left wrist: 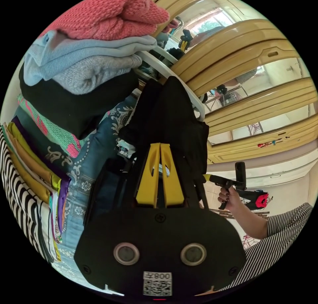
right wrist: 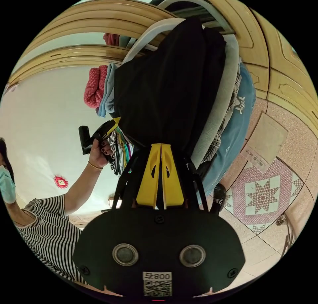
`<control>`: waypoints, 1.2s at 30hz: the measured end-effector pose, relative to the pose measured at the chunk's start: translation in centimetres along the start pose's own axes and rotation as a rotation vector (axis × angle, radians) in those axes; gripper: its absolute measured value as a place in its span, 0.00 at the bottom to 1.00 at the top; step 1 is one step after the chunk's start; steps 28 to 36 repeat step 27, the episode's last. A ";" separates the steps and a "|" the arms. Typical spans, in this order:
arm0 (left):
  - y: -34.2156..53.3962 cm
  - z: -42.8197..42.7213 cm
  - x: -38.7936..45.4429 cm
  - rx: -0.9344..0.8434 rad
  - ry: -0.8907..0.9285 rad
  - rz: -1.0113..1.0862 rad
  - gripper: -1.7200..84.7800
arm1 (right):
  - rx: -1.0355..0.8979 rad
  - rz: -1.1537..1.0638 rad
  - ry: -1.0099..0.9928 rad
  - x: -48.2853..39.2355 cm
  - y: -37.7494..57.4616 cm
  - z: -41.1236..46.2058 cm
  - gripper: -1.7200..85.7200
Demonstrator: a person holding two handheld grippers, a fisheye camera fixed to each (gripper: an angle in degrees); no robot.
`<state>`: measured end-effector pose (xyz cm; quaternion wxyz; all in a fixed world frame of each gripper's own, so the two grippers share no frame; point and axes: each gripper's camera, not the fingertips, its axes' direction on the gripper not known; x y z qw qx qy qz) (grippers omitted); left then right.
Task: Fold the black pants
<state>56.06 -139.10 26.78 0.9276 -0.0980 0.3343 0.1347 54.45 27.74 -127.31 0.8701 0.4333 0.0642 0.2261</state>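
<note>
Left gripper: nearest you in the left gripper view, its two yellow jaws stand pressed together, tips at the centre. Black cloth sits right at the tips, but you cannot tell whether it is pinched between them.

Right gripper: in the right gripper view your yellow jaws are likewise closed against each other, tips meeting the lower edge of the black cloth; a grip on it cannot be confirmed.

Black pants: just beyond the left jaw tips, rising toward 12 o'clock. In the right gripper view the black pants hang as a broad dark panel from 12 o'clock down to the jaws, draped over a pale curved rail.

Stack of folded clothes: at 10 to 11 o'clock in the left view, with a pink knit on top, then light blue, grey and black layers, and striped and coloured cloth below.

Your other hand: at 4 o'clock in the left view, holding the other gripper; a striped sleeve follows it.

Wooden cupboard doors: from 1 to 3 o'clock, yellow-brown with mirrored panels.

Tiled floor: at 4 o'clock in the right view, with a star pattern.
</note>
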 end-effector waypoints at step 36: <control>27.6 -5.3 -15.9 0.010 0.015 -0.456 0.11 | -0.384 -0.349 0.235 -15.3 11.9 17.7 0.02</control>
